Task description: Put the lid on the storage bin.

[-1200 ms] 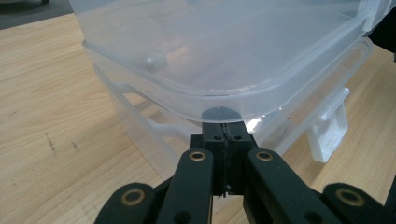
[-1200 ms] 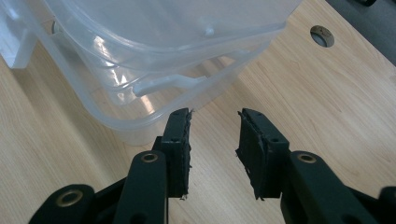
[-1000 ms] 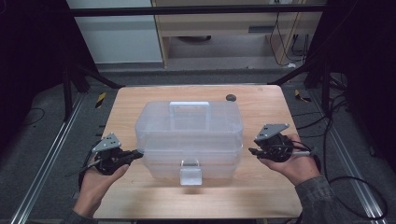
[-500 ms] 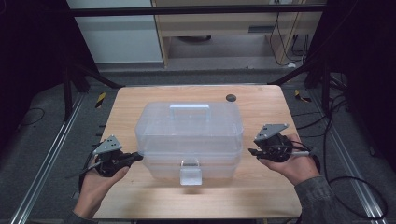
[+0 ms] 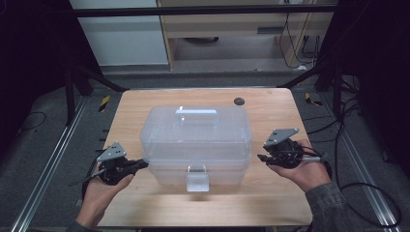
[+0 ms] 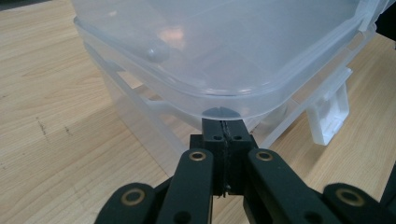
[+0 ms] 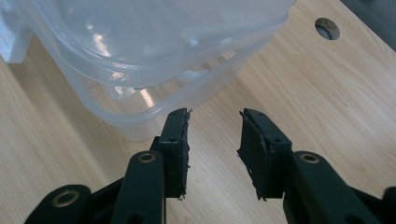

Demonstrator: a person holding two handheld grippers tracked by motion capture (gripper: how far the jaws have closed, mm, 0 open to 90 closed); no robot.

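Change since the earlier frame: nothing has shifted; your two hands and the box point(image 5: 196, 145) sit where they did a second ago.
Box: clear plastic, lid on, handle point(image 5: 196, 115) on top, white latch point(image 5: 197, 178) hanging open on the side facing you; it stands mid-tabletop point(image 5: 270, 203).
Long axis: runs left to right across the tabletop, so each short end faces one of your hands.
Left gripper point(image 5: 140, 164): points inward at the left end, level with the lid's rim; its tips appear to touch the box's near left corner point(image 6: 223, 112).
Left fingers point(image 6: 212, 140): pressed fully together, nothing between them; they hold nothing.
Right gripper point(image 5: 261, 157): points inward at the right end, just beside the box, not touching.
Right fingers point(image 7: 176, 140): partly open and empty; in the right gripper view the lid's corner point(image 7: 140, 119) lies just ahead of one finger, bare tabletop shows through the gap.
Nearer hand: your left, by a small margin.
Deciding relation: the lid's rim overhangs the base at both ends, directly ahead of your fingertips, so the next move likely turns on getting under or onto that rim.
Judgement: with the latch loose, the lid looks ready to lift.
Other: a dark hole point(image 5: 239, 101) in the tabletop behind the box.
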